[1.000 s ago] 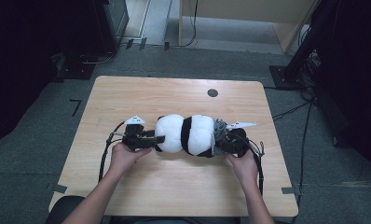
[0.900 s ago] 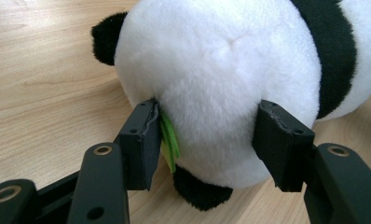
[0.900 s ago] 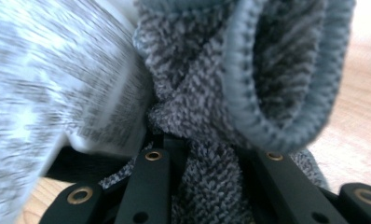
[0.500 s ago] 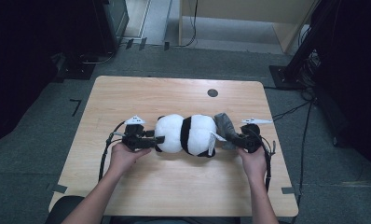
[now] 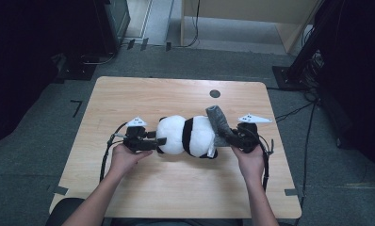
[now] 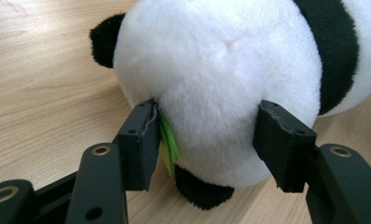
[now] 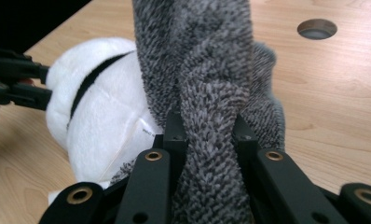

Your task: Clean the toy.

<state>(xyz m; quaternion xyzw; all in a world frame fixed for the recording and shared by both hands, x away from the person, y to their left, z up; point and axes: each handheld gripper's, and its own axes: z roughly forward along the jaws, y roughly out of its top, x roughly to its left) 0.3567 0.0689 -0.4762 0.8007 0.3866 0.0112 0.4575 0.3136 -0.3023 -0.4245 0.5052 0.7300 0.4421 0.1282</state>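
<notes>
A black-and-white panda plush [image 5: 185,136] lies on its side in the middle of the wooden table [image 5: 176,99]. My left gripper [image 5: 153,141] grips its rounded white end; in the left gripper view both pads [image 6: 141,140] press into the white fur [image 6: 221,74], with a green tag [image 6: 168,144] beside one pad. My right gripper [image 5: 229,137] is at the panda's other end, shut on a grey fuzzy cloth [image 5: 216,120] that stands up from the jaws. In the right gripper view the cloth [image 7: 207,84] runs between the fingers [image 7: 174,135], the panda [image 7: 99,107] behind it.
A round hole [image 5: 215,93] is set in the table near its far edge. A cable [image 5: 105,155] trails from the left gripper and another [image 5: 266,160] from the right. Dark equipment and a wooden cabinet [image 5: 289,28] stand on the floor beyond the table.
My right gripper has drawn away from the panda to the right and risen, pulling the grey cloth up with it. The left gripper and the panda have stayed put.
</notes>
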